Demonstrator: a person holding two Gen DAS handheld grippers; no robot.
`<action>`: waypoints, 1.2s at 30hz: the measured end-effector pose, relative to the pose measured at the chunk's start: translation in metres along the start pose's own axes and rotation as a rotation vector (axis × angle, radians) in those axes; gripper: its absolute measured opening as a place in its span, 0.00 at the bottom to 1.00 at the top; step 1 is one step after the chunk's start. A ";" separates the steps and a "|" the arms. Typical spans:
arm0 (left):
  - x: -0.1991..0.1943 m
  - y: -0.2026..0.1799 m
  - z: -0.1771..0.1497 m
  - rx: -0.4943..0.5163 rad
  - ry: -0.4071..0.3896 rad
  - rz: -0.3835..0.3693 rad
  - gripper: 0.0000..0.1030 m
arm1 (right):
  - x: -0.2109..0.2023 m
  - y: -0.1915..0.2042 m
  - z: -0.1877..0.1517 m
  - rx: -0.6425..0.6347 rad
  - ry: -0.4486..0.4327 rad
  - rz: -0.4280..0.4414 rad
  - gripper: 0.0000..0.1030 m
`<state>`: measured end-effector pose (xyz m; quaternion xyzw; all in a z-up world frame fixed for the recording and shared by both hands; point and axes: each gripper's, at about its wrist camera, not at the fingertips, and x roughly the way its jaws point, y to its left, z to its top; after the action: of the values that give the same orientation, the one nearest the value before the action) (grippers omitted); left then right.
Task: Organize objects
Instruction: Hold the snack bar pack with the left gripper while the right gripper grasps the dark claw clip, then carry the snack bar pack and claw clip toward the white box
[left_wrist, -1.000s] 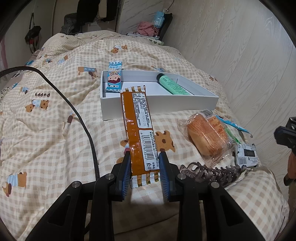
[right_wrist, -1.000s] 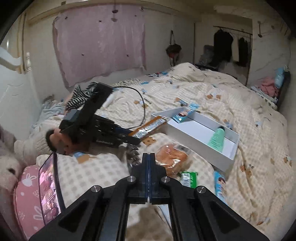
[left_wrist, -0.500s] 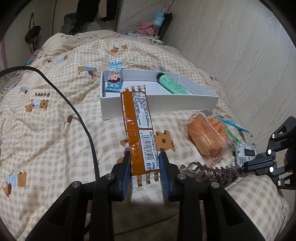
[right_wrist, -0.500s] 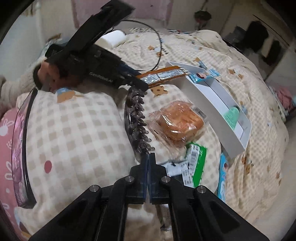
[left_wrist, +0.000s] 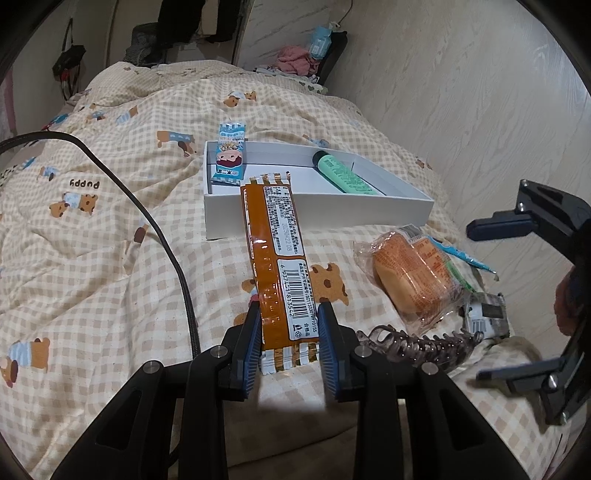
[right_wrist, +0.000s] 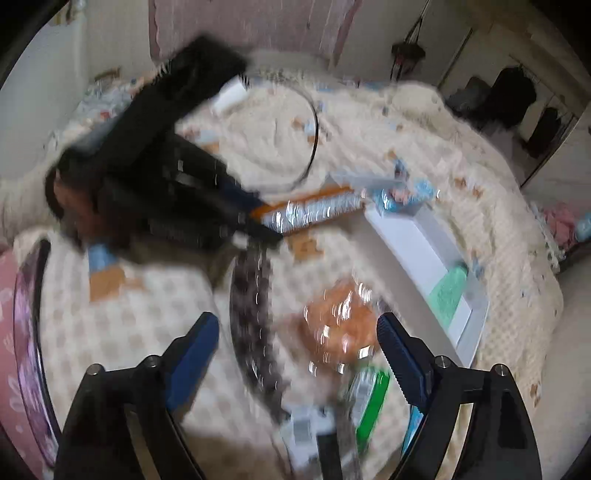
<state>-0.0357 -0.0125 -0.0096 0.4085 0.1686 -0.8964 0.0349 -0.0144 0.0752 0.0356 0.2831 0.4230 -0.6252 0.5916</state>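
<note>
Right now the left gripper (left_wrist: 289, 341) is clamped on the near end of a long orange snack bar (left_wrist: 277, 243), whose far end rests on the front wall of the white box (left_wrist: 369, 212) at about twelve o'clock. Meanwhile the right gripper (right_wrist: 297, 345) is opening its jaws wide with nothing pressed between the pads, hovering over the dark hair claw (right_wrist: 255, 314) and the wrapped bun (right_wrist: 340, 321) on the checked bedspread (left_wrist: 92, 240). Inside the box lie a blue packet (left_wrist: 228, 158) and a green tube (left_wrist: 341, 175).
</note>
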 end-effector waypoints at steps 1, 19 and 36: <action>0.000 0.001 0.000 -0.003 -0.001 -0.003 0.31 | 0.002 0.001 0.004 -0.007 0.004 0.007 0.85; 0.001 0.003 0.001 -0.018 0.000 0.000 0.31 | -0.010 -0.014 0.018 0.168 -0.022 0.042 0.16; 0.002 0.005 0.001 -0.021 0.006 -0.006 0.32 | -0.024 -0.097 -0.040 0.679 -0.075 -0.056 0.26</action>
<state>-0.0366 -0.0174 -0.0124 0.4102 0.1791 -0.8935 0.0361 -0.1116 0.1163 0.0561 0.4288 0.1765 -0.7564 0.4614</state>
